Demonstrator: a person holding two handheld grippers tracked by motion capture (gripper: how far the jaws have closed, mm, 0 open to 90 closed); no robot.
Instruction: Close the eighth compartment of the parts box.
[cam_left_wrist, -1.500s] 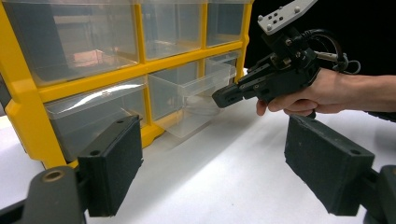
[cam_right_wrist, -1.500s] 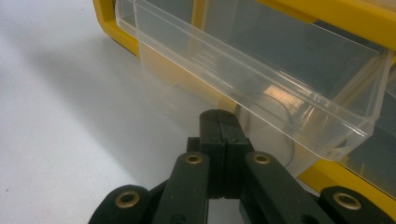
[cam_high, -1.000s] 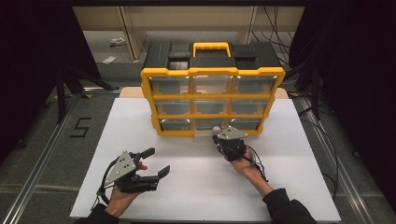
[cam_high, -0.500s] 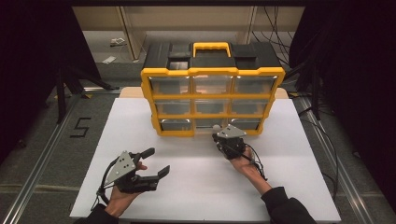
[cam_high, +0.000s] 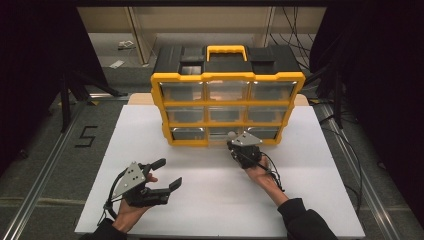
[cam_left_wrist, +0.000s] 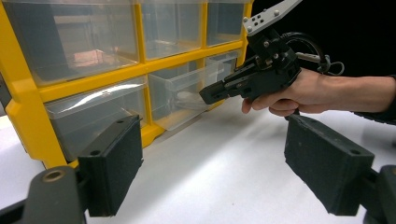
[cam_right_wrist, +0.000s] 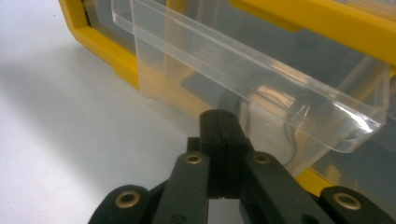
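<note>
A yellow-framed organizer (cam_high: 227, 80) with a black top and clear drawers stands at the back of the white table (cam_high: 210, 200). Its bottom middle drawer (cam_high: 220, 136) (cam_left_wrist: 187, 93) (cam_right_wrist: 261, 79) is pulled partway out. My right gripper (cam_high: 234, 145) (cam_left_wrist: 208, 94) (cam_right_wrist: 219, 116) is shut, with its tips just below the drawer's front lip and nothing visible between them. My left gripper (cam_high: 169, 173) (cam_left_wrist: 215, 172) rests at the front left of the table. It is open and empty, and points toward the organizer.
The table's right and front parts are bare white surface. A cable (cam_high: 272, 172) trails from the right gripper along the forearm. Beyond the table are grey floor with a taped "5" (cam_high: 86, 136) and dark curtains on both sides.
</note>
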